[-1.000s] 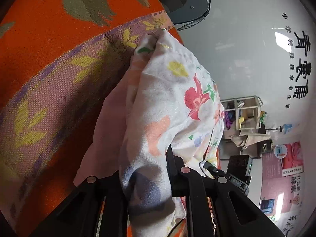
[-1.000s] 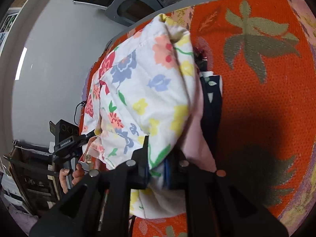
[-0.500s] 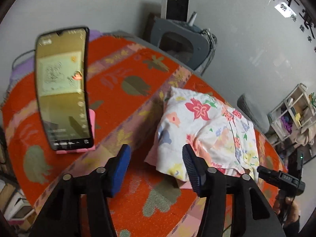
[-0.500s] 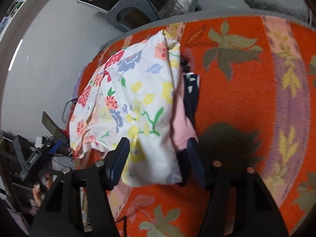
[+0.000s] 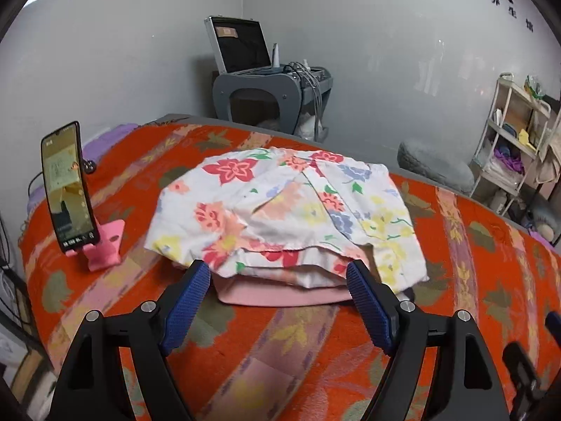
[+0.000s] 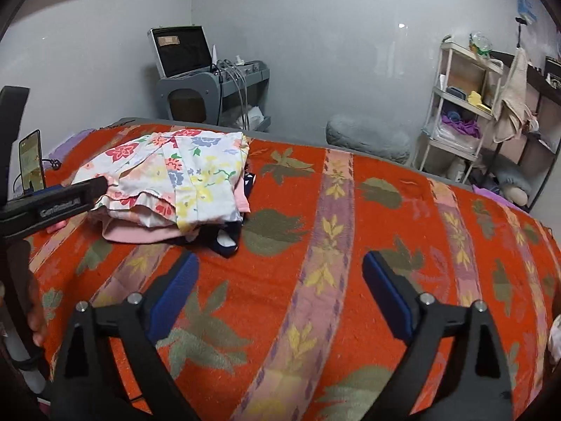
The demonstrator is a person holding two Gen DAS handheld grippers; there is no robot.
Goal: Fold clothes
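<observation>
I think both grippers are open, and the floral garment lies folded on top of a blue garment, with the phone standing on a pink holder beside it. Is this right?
Not quite. The garment directly under the floral garment is pink, not blue; the left wrist view shows it. Both the left gripper and the right gripper are open, and the phone stands on a pink holder beside the pile.

Both wrist views look along the bed (image 5: 315,351), sharing the folded clothes (image 5: 287,210) (image 6: 175,175).
</observation>
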